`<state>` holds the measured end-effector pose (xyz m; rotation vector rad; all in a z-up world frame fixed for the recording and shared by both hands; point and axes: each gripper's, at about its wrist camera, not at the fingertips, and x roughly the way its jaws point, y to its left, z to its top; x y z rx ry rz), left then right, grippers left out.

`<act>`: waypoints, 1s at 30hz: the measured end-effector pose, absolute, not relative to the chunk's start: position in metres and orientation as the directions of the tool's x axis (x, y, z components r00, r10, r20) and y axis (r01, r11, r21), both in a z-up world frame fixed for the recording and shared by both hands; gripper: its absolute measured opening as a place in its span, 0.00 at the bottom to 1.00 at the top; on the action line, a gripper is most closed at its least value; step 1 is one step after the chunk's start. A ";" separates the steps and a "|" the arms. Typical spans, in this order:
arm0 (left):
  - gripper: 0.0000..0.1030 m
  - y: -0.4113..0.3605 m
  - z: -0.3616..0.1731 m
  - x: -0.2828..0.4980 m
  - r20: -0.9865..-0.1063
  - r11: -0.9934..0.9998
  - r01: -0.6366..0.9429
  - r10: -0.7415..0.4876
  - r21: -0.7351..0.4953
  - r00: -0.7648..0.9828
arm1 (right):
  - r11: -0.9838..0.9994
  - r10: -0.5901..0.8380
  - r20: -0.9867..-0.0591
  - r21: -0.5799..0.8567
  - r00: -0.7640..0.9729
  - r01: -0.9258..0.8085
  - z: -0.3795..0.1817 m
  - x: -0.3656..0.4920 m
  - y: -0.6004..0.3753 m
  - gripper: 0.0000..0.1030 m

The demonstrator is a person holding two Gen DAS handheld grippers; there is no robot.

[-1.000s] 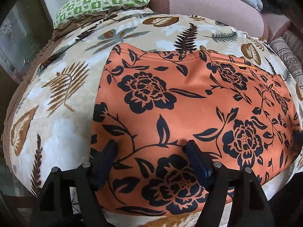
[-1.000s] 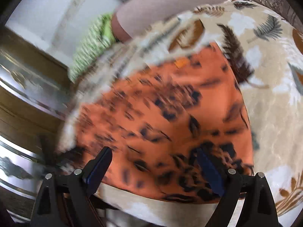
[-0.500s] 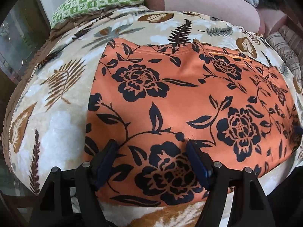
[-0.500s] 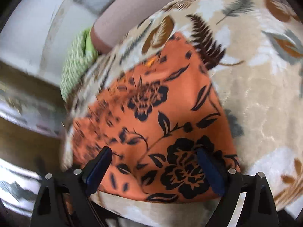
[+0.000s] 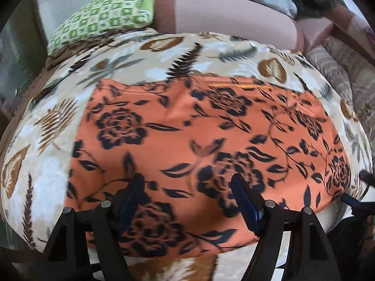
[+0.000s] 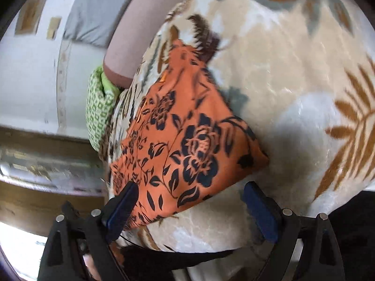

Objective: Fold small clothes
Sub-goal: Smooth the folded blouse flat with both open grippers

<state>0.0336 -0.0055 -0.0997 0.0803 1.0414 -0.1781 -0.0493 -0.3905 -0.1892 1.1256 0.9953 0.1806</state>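
Observation:
An orange garment with black flowers point(image 5: 199, 145) lies flat on a cream leaf-print blanket point(image 5: 46, 140). My left gripper point(image 5: 187, 187) is open above the garment's near left part, its jaws wide apart and holding nothing. In the right wrist view the same garment point(image 6: 187, 140) lies at centre left, seen from its right end. My right gripper point(image 6: 189, 194) is open over the garment's near corner, empty. The right gripper's fingertips point(image 5: 365, 178) show at the right edge of the left wrist view.
A green-and-white checked pillow point(image 5: 100, 18) and a pink bolster point(image 5: 234, 21) lie at the far end of the blanket. A patterned cushion point(image 5: 339, 70) is at the far right. A wooden bed frame point(image 6: 46, 164) runs along the left in the right wrist view.
The right gripper has swung round to the garment's right end and now looks along it. The left gripper has drifted right and back a little. Both stayed open.

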 end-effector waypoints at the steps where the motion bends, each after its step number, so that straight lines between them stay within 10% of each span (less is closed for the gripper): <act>1: 0.74 -0.011 -0.102 0.033 -0.867 0.981 0.194 -0.112 -0.018 0.486 | 0.449 0.581 -0.574 0.818 0.578 0.361 -0.194 -0.049 -0.393 0.90; 12: 0.74 -0.039 -0.121 0.026 -0.877 0.968 0.249 -0.109 0.013 0.469 | 0.449 0.548 -0.550 0.829 0.631 0.333 -0.184 -0.027 -0.398 0.88; 17: 0.74 -0.039 -0.118 0.025 -0.872 0.968 0.251 -0.114 0.010 0.476 | 0.463 0.534 -0.576 0.812 0.620 0.356 -0.193 -0.030 -0.398 0.68; 19: 0.74 -0.041 -0.116 0.026 -0.870 0.967 0.255 -0.123 0.003 0.477 | 0.471 0.536 -0.585 0.806 0.609 0.359 -0.195 -0.031 -0.398 0.32; 28: 0.75 -0.061 -0.128 0.023 -0.875 0.943 0.325 -0.101 0.067 0.473 | 0.459 0.547 -0.579 0.812 0.605 0.361 -0.202 -0.026 -0.397 0.36; 30: 0.75 -0.060 -0.122 0.023 -0.877 0.948 0.315 -0.114 0.045 0.466 | 0.495 0.528 -0.569 0.809 0.630 0.316 -0.188 -0.029 -0.395 0.19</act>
